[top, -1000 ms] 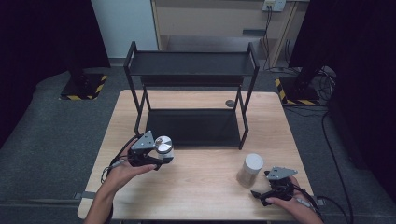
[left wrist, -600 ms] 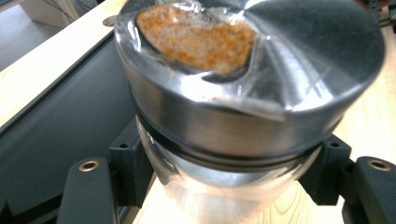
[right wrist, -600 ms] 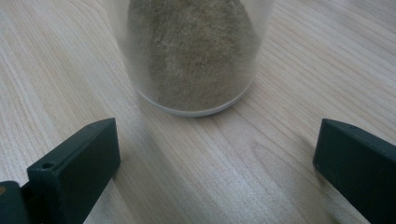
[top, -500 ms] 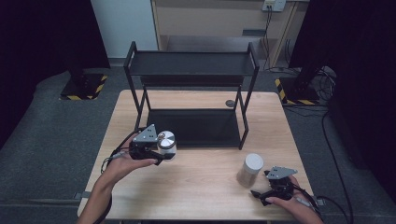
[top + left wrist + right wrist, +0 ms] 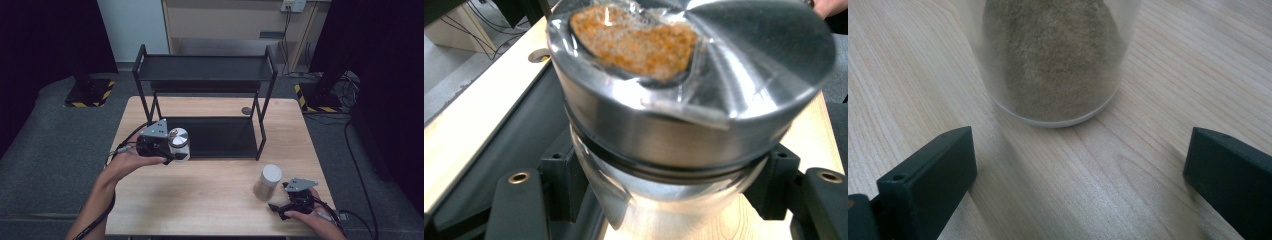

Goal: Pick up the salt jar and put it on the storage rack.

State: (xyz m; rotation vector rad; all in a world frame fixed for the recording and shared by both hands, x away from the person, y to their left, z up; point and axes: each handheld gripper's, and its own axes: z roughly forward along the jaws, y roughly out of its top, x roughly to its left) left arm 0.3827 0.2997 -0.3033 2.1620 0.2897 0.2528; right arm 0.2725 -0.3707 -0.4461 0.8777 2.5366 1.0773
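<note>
Carrying the steel-lidded jar (image 5: 178, 144) clamped in left gripper (image 5: 172, 152) toward rack (image 5: 205, 75), probably lower shelf; right gripper (image 5: 278, 207) gapes behind second jar (image 5: 267, 182); next: clear the shelf edge.

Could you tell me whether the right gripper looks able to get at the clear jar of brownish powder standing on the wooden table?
Probably yes: the right gripper is open, the clear jar of brownish powder stands just ahead, nothing between.
</note>
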